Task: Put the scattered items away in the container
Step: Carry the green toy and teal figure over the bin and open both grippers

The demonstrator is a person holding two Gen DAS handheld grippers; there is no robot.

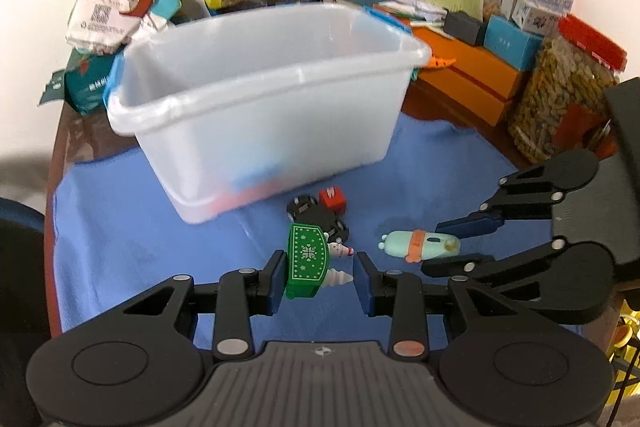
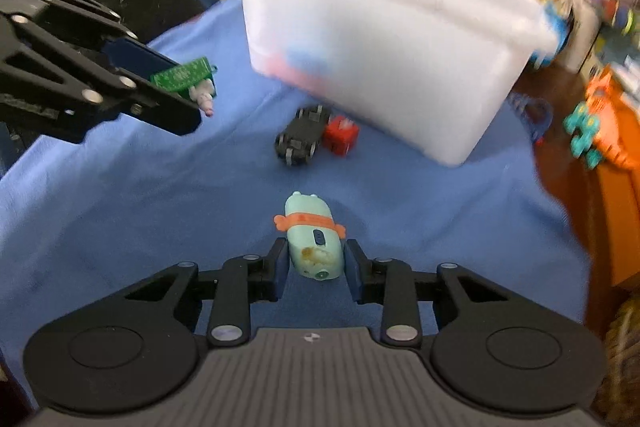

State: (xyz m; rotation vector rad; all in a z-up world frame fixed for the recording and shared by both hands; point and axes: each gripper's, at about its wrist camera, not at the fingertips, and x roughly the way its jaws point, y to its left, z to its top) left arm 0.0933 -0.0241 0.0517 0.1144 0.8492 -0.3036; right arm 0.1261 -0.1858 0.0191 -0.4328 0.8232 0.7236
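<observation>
A translucent white bin (image 1: 264, 99) stands on the blue cloth, with blue and red items inside; it also shows in the right wrist view (image 2: 384, 67). My left gripper (image 1: 320, 281) is shut on a green snowflake toy (image 1: 306, 259) with white cones, held above the cloth; the toy also shows in the right wrist view (image 2: 186, 77). My right gripper (image 2: 316, 267) has its jaws around a mint-green toy with an orange band (image 2: 314, 239), lying on the cloth; whether they press it I cannot tell. A black toy car (image 2: 300, 141) and a red block (image 2: 340, 135) lie by the bin.
The blue cloth (image 1: 140, 239) covers a wooden table. Bags, boxes and toys crowd the back (image 1: 460, 7). Orange boxes (image 1: 468, 75) and a bag of pasta (image 1: 560, 107) stand at the right. An orange and teal toy (image 2: 596, 127) sits on an orange box.
</observation>
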